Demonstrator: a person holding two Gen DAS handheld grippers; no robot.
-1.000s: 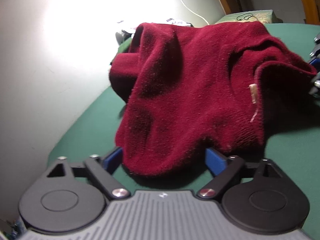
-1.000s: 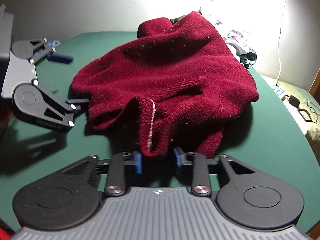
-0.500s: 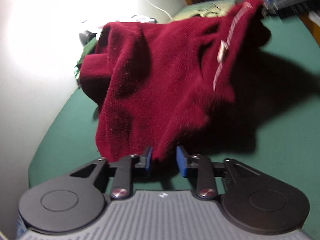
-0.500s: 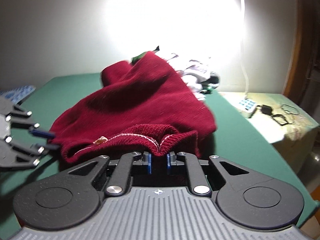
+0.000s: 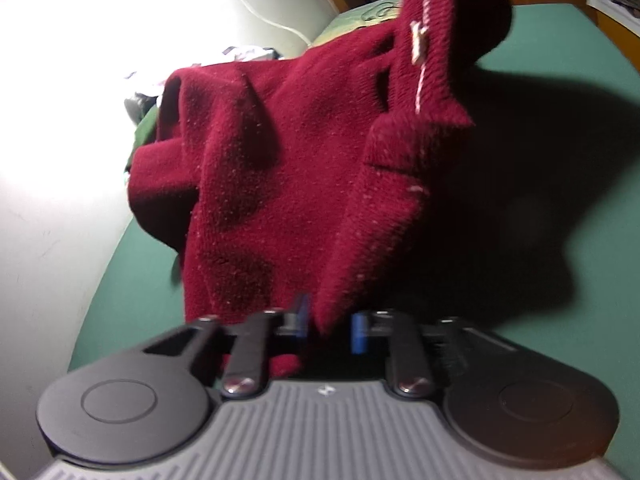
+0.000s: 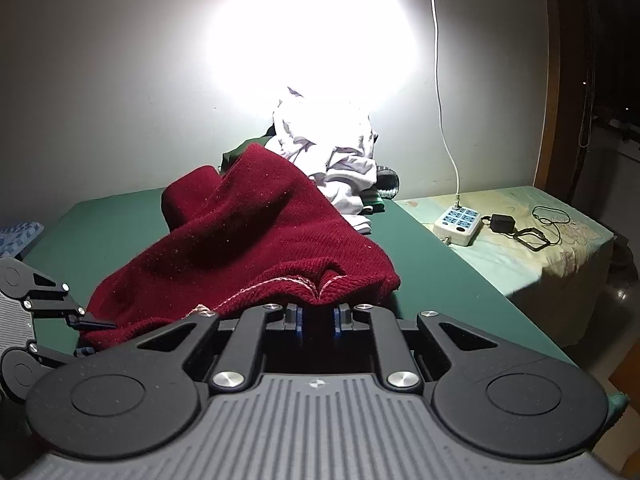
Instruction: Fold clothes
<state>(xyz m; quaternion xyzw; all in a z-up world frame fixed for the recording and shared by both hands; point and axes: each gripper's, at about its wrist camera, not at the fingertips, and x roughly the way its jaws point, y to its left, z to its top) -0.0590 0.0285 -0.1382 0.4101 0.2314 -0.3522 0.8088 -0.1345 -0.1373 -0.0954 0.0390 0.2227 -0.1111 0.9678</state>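
Observation:
A dark red knitted sweater (image 5: 300,160) lies bunched on the green table (image 5: 580,60). My left gripper (image 5: 330,320) has a lower edge of it between its blue pads, and its jaws are closing on the cloth. In the right wrist view the sweater (image 6: 248,240) spreads out in front of my right gripper (image 6: 318,318), which is shut on the ribbed hem with the pale stitching. That hem is lifted off the table. The left gripper (image 6: 90,338) shows at the far left, its fingers at the sweater's other edge.
A pile of white and green clothes (image 6: 332,160) sits against the brightly lit back wall. To the right stands a lower surface (image 6: 560,256) with a white power strip (image 6: 458,224), a black adapter (image 6: 500,224) and cables. A blue patterned item (image 6: 20,234) lies far left.
The left jaws have come together from wide open onto the sweater's edge. The right gripper has risen with the hem, pulling the sweater up. Both views have rolled.

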